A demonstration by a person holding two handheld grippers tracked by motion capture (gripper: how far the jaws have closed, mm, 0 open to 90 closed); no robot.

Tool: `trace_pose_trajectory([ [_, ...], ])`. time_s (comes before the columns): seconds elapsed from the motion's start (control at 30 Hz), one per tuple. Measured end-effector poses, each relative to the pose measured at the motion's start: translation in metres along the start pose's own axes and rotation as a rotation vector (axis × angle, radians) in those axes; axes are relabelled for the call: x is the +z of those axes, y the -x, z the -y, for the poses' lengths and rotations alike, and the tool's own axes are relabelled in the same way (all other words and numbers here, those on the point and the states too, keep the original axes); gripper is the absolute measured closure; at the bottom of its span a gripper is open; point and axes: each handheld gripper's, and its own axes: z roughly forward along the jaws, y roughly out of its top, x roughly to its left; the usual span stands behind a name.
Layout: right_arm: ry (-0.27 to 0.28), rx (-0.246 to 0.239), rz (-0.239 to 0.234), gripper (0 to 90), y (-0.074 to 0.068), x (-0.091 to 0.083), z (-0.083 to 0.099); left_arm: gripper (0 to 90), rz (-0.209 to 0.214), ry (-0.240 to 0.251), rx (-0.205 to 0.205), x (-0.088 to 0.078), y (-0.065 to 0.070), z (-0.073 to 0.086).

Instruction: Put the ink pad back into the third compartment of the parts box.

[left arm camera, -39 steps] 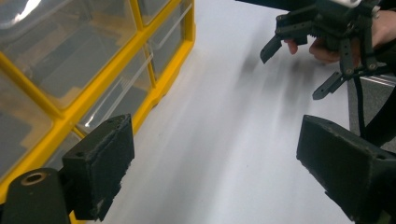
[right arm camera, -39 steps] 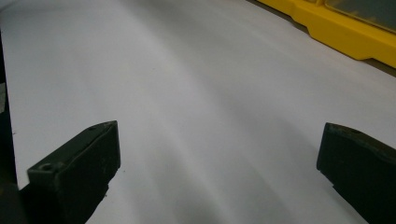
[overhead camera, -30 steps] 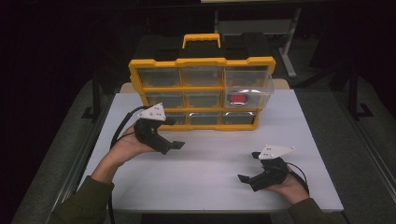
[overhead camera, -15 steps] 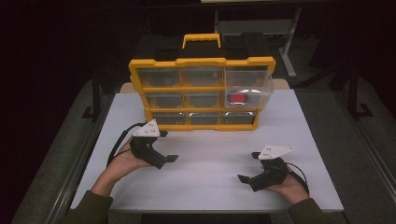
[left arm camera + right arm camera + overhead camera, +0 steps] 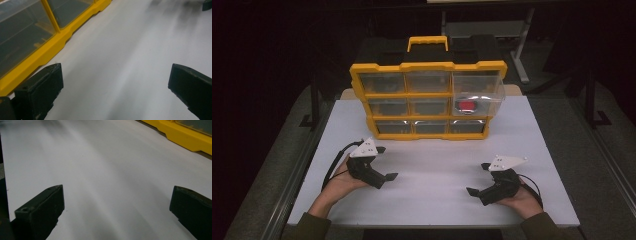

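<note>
Beyond both wide-apart tongs stands the yellow drawer cabinet, untouched.

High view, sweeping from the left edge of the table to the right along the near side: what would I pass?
Left hand → left gripper, jaws open on nothing → bare white table → right gripper, jaws open too → right hand.
</note>
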Motion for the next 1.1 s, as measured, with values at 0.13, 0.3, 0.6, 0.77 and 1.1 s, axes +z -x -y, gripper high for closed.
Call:
trace_pose_trajectory([
  [0.13,0.0,0.0,-0.001,0.0,0.0,0.0,0.0,0.0,-0.01,0.004,-0.007,-0.004,0.001,0.007],
  [0.3,0.001,0.001,0.0,0.0,0.0,0.0,0.0,0.0,-0.014,0.018,-0.02,-0.009,0.002,0.015],
  [0.6,0.0,0.0,0.0,0.0,0.0,0.0,0.0,0.0,-0.023,0.044,-0.067,-0.014,0.004,0.034],
  [0.77,0.003,-0.003,0.0,0.0,0.0,-0.001,0.0,0.0,-0.038,0.051,-0.072,-0.018,0.006,0.042],
  [1.1,0.002,-0.001,0.0,0.0,-0.001,-0.001,0.0,0.0,-0.051,0.066,-0.097,-0.025,0.006,0.059],
])
